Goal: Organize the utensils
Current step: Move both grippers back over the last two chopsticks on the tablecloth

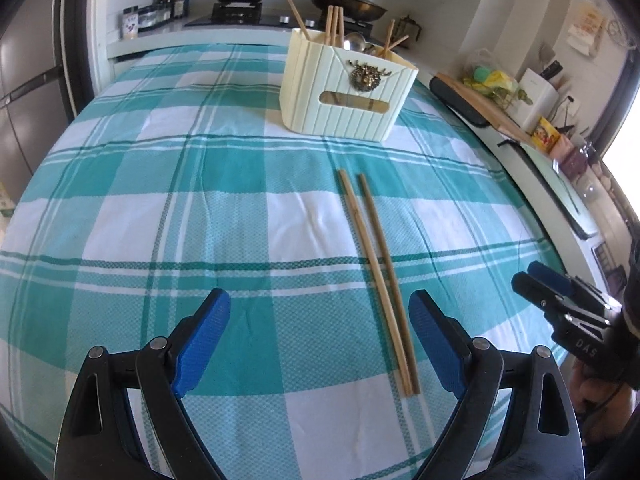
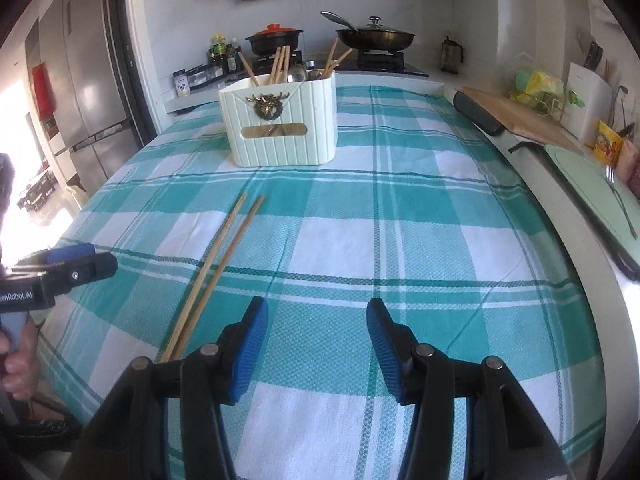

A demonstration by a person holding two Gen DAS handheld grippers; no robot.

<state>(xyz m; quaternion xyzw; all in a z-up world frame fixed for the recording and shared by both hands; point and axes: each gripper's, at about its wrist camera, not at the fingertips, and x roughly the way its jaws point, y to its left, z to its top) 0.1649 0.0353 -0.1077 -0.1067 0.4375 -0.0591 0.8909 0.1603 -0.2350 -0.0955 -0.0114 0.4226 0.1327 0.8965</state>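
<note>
Now, left gripper (image 1: 320, 344): your jaws stand spread wide above the cloth, with nothing between the blue pads.
Right gripper (image 2: 317, 350): your jaws are parted, less widely, also empty; in the left wrist view this gripper shows at the right edge.
Chopsticks (image 1: 376, 280): two wooden sticks lie side by side on the cloth, their near ends just inside your left gripper's right pad and just left of your right gripper.
Holder (image 1: 344, 88): a cream ribbed box with a brass stag emblem stands farther back on the cloth, with chopsticks and spoons standing in it.
Tablecloth (image 1: 200, 184): teal-and-white check, covering the table.
Background: stove with a pot (image 2: 274, 38) and a pan (image 2: 374, 38).
</note>
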